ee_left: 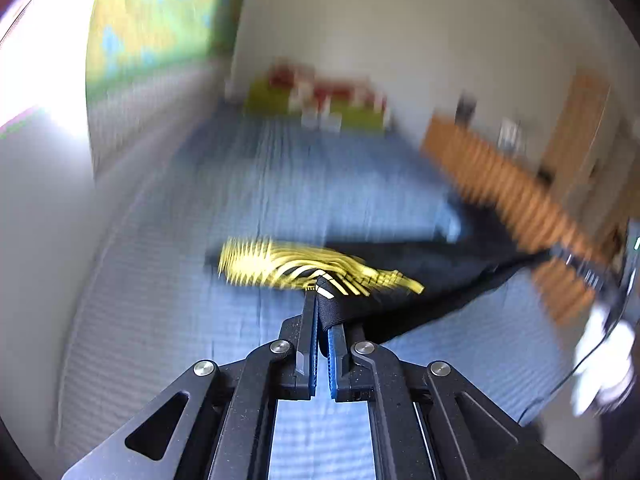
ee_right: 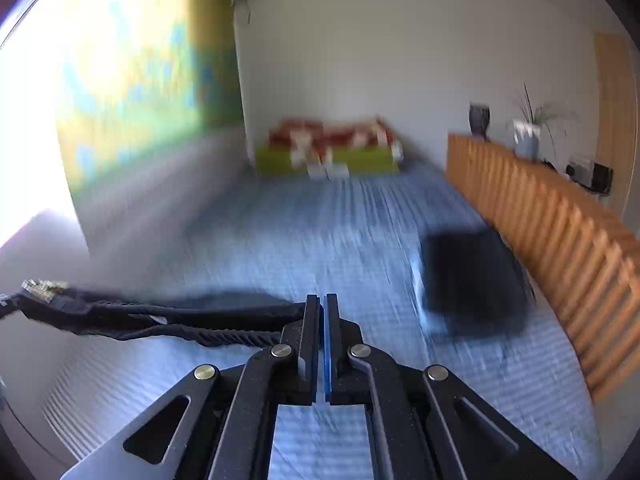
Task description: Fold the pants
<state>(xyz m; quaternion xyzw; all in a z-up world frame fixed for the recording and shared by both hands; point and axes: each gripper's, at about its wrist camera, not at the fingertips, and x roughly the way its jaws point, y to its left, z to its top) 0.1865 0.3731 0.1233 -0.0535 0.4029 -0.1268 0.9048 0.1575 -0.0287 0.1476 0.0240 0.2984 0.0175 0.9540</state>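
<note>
Blue striped bedding (ee_right: 320, 240) covers the bed. Wooden slats (ee_right: 552, 216) run along at 2 o'clock, with a dark folded pile (ee_right: 476, 276) lying just beside them. Far off at 12 o'clock sits a red and green blanket (ee_right: 332, 144). Black pants (ee_left: 420, 272) with yellow marks hang stretched between both tongs. The left gripper (ee_left: 320, 292) tips downward, clenched on one end. The right gripper (ee_right: 323, 300) pinches the other end.

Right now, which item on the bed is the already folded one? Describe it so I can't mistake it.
Start from the blue striped bed cover and follow the slatted wooden rail on its right. Close beside that rail lies a dark folded garment, a compact flat rectangle. Unlike the black pants, stretched out in a long strip with yellow print, it lies alone.
</note>
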